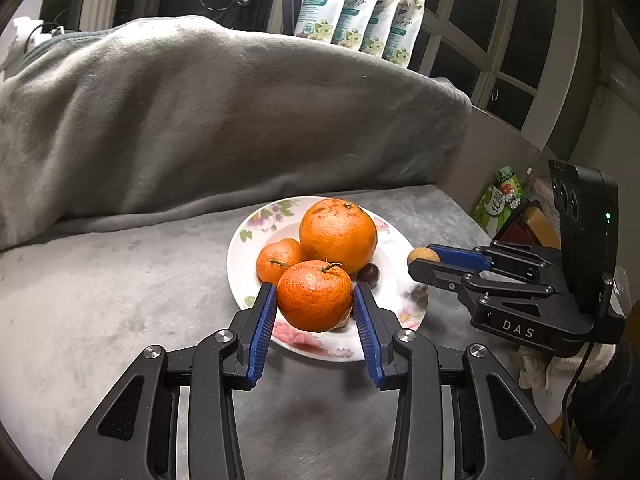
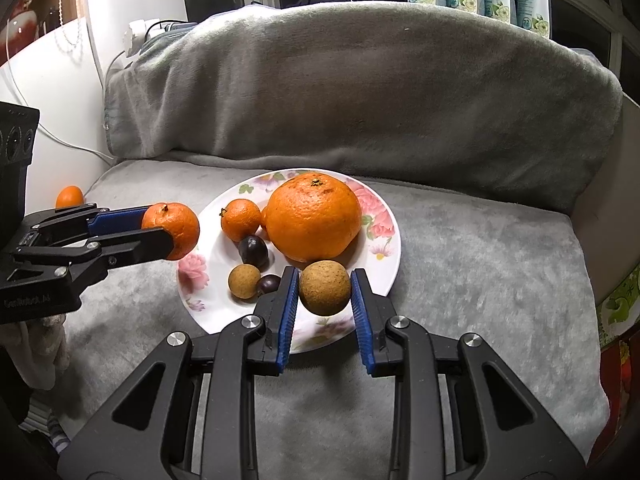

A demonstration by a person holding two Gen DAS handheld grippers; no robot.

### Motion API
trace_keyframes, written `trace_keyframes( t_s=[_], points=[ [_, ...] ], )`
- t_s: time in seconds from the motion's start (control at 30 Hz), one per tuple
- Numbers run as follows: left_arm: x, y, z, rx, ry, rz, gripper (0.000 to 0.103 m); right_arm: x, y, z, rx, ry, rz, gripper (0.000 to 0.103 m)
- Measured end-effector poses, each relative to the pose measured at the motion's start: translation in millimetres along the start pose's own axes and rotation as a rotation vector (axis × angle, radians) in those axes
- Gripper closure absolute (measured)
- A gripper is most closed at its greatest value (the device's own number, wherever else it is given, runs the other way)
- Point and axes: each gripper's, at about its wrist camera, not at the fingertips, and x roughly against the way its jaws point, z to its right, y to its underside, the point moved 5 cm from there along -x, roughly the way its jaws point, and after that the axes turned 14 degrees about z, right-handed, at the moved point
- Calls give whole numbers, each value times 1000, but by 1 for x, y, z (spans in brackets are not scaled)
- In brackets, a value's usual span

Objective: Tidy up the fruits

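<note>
Slippage is the risk: the left gripper (image 1: 315, 308) pinches a mandarin (image 1: 314, 296) and the right gripper (image 2: 325, 292) a brown longan (image 2: 325, 288), both over the crowded floral plate (image 2: 384, 272), where either round fruit dropped could roll off.

From my left wrist camera I can read "DAS" in pale letters on the black body of the right gripper (image 1: 424, 260). The right wrist view shows faint lettering on the left gripper (image 2: 170, 232) body, too dim for me to read. The flowered pouches (image 1: 356, 8) at the window carry print I cannot make out.
</note>
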Motion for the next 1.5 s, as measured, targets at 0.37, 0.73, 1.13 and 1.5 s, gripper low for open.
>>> trace_keyframes(
  t_s=[0.37, 0.73, 1.13, 1.5],
  points=[
    [-2, 4, 5, -11, 18, -12, 65, -5, -4, 4, -13, 5, -4, 75],
    [-4, 4, 11, -37, 30, -10, 59, -12, -5, 8, -26, 13, -12, 69],
    [0, 4, 18, -83, 10, 1, 22, -7, -10, 14, -51, 60, 18, 14],
    [1, 4, 17, -101, -33, 5, 22, -3, -15, 12, -39, 71, 27, 10]
  ],
)
